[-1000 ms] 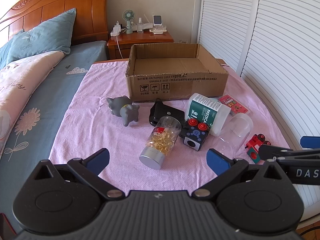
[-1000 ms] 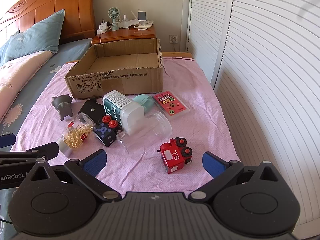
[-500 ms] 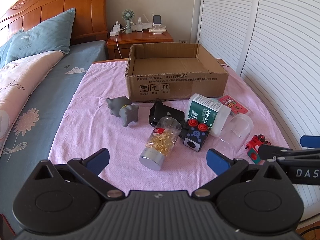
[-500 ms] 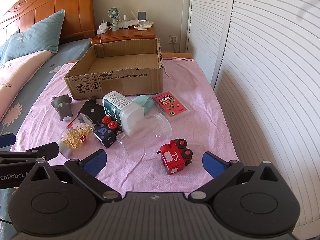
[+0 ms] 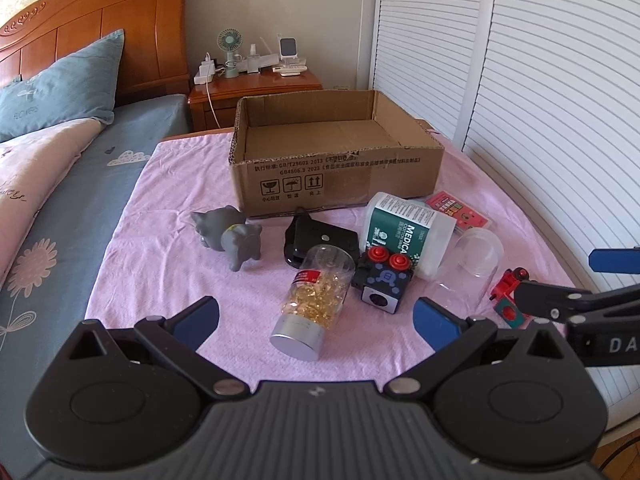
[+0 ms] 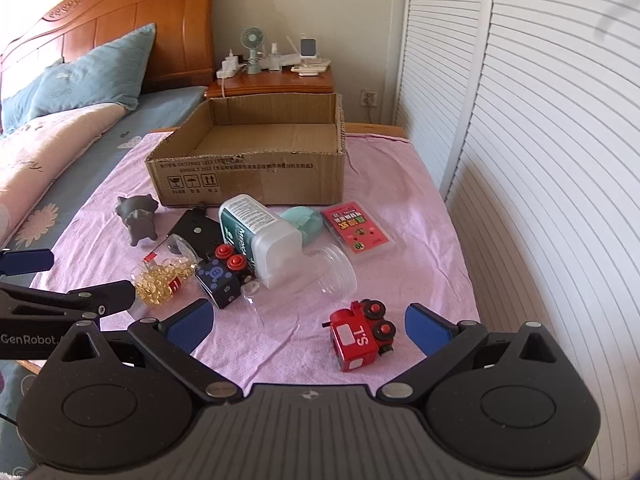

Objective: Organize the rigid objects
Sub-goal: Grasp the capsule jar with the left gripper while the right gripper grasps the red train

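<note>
Nothing is packed yet, as far as I can judge: the cardboard box (image 5: 336,168) sits well ahead of both my sets of fingers and what shows of its floor is bare, while every loose item lies on the pink cloth (image 5: 160,248) over the bench in front of it.

My left gripper (image 5: 316,314) is spread wide and holds nothing. Just ahead of its fingers lies the capsule jar (image 5: 316,300) on its side, silver lid toward me, about half full of golden softgels. Touching it on the right is the black cube toy (image 5: 382,278) with red buttons. Beyond those lie the black pouch (image 5: 316,238) and the tipped medical cotton tub (image 5: 404,228). Off to the left, apart from the cluster, stands the grey elephant figure (image 5: 232,236).

My right gripper (image 6: 308,326) is likewise wide open and empty. The red toy train (image 6: 362,338) stands nearest, between its fingers and a little toward the right one. Ahead lies the clear plastic jar (image 6: 320,278), on its side with nothing visible inside, then the mint case (image 6: 304,220) and the red card pack (image 6: 358,230) near the box wall.

All of it is left to move, I reckon; the train looks the easiest first pick.
</note>
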`<action>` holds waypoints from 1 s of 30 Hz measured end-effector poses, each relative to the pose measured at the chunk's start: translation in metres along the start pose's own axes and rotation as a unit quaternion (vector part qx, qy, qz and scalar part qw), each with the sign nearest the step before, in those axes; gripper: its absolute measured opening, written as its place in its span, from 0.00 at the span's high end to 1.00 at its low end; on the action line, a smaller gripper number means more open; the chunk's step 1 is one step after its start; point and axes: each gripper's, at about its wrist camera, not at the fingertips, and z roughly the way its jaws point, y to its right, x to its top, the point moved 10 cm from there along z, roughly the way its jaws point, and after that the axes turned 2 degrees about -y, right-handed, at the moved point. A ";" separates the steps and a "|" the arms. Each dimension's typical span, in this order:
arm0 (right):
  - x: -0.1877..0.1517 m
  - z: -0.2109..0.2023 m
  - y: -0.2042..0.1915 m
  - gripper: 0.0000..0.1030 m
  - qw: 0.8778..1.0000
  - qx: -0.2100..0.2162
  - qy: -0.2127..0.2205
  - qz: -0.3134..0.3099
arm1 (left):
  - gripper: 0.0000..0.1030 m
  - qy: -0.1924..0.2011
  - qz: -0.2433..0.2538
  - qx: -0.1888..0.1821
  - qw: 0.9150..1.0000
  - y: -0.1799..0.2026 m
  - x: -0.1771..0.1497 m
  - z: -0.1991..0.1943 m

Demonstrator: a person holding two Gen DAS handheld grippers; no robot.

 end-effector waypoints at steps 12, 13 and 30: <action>-0.013 0.031 0.019 0.00 1.000 0.015 -0.007 0.003 | 0.01 -0.032 0.018 -0.006 0.999 -0.011 -0.017 0.049; -0.015 0.033 0.021 0.00 1.000 0.016 -0.007 0.003 | 0.01 -0.038 0.015 -0.007 0.999 -0.012 -0.020 0.053; -0.044 0.069 0.036 0.00 0.999 0.012 -0.044 -0.018 | 0.01 -0.061 -0.026 0.036 0.997 -0.071 -0.040 0.072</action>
